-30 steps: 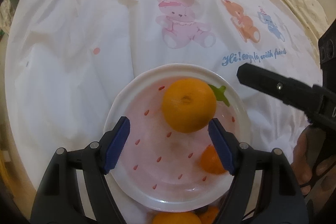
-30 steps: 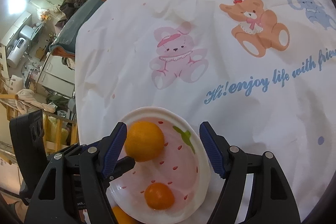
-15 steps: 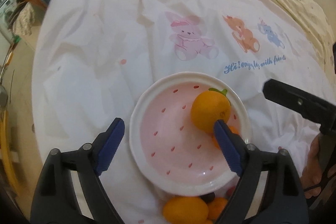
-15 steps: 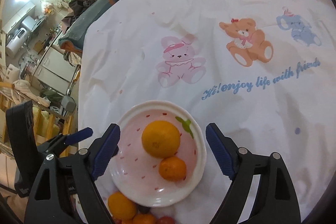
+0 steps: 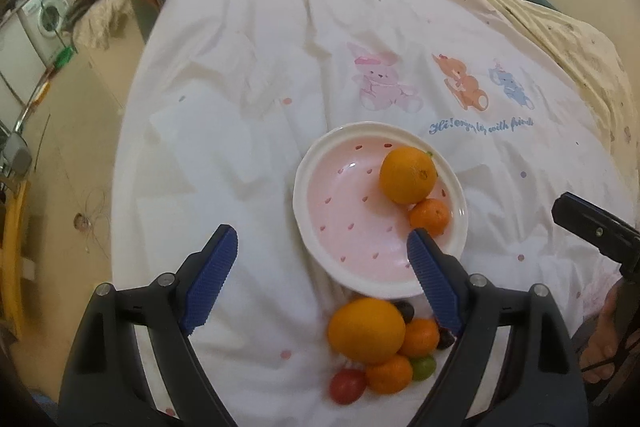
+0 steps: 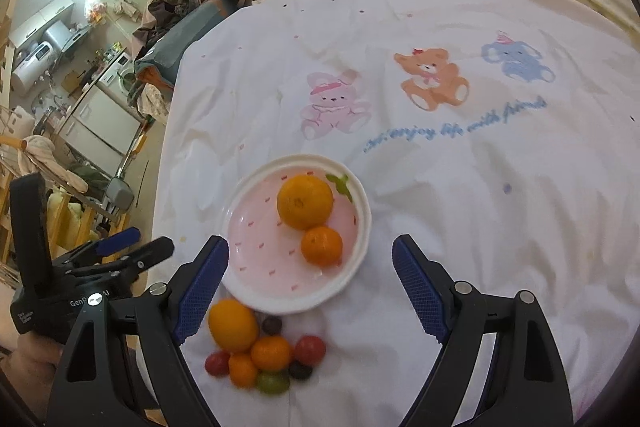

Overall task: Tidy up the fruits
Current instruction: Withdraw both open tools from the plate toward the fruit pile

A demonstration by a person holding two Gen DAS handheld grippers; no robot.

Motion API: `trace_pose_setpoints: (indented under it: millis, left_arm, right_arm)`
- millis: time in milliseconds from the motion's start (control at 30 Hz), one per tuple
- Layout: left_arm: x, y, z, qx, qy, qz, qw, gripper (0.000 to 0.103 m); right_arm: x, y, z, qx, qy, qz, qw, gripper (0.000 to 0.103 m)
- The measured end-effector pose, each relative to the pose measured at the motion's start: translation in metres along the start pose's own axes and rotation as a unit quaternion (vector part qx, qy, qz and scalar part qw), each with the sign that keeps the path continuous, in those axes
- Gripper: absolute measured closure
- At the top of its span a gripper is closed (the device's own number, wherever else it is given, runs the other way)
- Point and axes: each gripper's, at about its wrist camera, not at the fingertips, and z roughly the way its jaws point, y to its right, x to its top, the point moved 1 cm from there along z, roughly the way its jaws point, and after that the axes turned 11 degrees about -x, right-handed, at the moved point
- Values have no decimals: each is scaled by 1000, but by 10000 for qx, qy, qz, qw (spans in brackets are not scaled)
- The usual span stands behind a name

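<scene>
Both tongs, left tongs [image 5: 322,261] and right tongs [image 6: 310,269], stand apart and empty. The big orange [image 6: 233,325] at lower centre looks firm, round and rolls easily; take it across its widest middle.

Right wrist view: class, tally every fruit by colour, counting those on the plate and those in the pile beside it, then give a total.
orange fruits: 5 (2 on the plate, 3 in the pile)
red fruits: 2
dark fruits: 2
green fruit: 1
Total: 10
</scene>
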Motion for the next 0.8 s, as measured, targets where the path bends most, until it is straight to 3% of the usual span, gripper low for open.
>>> trace_pose_setpoints:
  millis: [233,333,800]
  left_arm:
    - [-27,13,-19,83,130,314,9994,19]
    - [-37,15,-21,-90,57,234,9997,18]
    - [-64,-4,-12,-115,-229,-425,9988,19]
  right_arm:
    - [-27,5,-24,-100,77,96,9999,16]
    - [-39,12,-28,-97,-18,273,9996,16]
    - [-65,19,-28,-304,-240,512,9979,17]
